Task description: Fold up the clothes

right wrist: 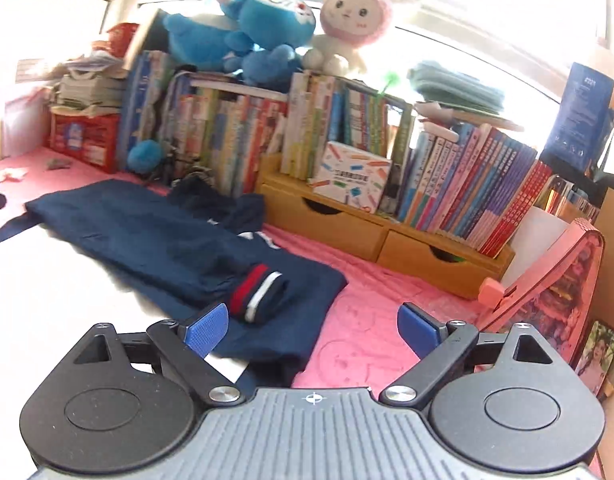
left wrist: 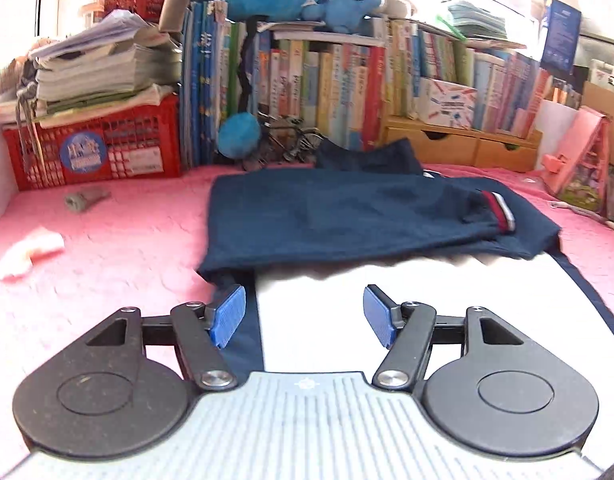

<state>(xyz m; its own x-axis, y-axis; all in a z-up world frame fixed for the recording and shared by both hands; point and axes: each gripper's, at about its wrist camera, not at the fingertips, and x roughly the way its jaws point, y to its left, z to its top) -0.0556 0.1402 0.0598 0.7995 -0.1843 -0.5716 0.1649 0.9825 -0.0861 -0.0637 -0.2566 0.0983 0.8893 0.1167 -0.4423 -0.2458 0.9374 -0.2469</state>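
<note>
Red crate (left wrist: 95, 152) (papers stacked on top) beside upright books (left wrist: 307, 92).

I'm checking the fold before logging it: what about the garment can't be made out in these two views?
- White part of the garment: overexposed in both views, no creases or edges readable.
- Its near hem: hidden by the left hand-held gripper body in the left view and cut off by the right hand-held gripper in the right view.
- Collar area: bunched and dark, shape unclear.
- Book titles: too small.
</note>
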